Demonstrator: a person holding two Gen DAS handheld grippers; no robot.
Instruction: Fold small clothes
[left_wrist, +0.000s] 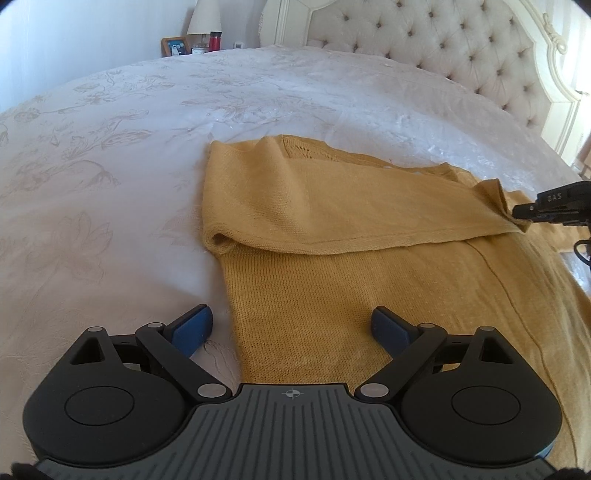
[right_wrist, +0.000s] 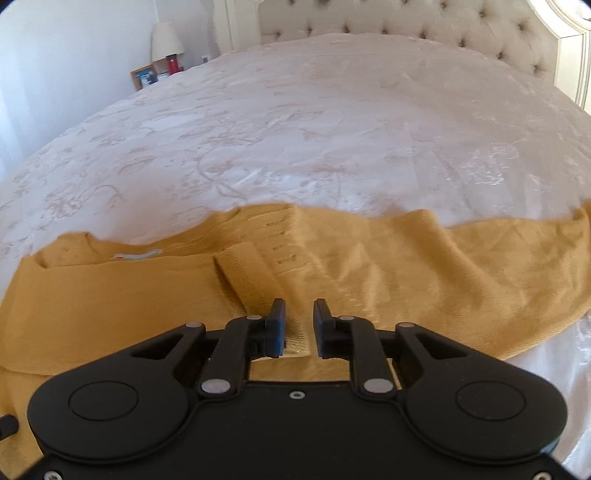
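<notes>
Left wrist view, near first: left gripper (left_wrist: 291, 326) jaws spread wide, empty, hovering over the sweater's (left_wrist: 332, 280) lower left edge, one pad over the bed (left_wrist: 110, 184), the other over the knit. Sweater is mustard yellow and lies flat on the bed, a sleeve (left_wrist: 332, 206) already folded across its upper body. At the sweater's right, the right gripper (left_wrist: 517, 214) touches the sleeve's bunched cuff end. Right wrist view: right gripper (right_wrist: 299, 321) jaws narrowed with a small gap, cloth lies between them, pads don't look pressed on it, so likely not gripping. Beyond the sweater, headboard (left_wrist: 461, 48) and lamp (left_wrist: 203, 18). Judgement: light, soft, loose knit; it will sag, stretch and snag. Best pinched at hem corners, cuffs or shoulder seams, both layers together.
</notes>
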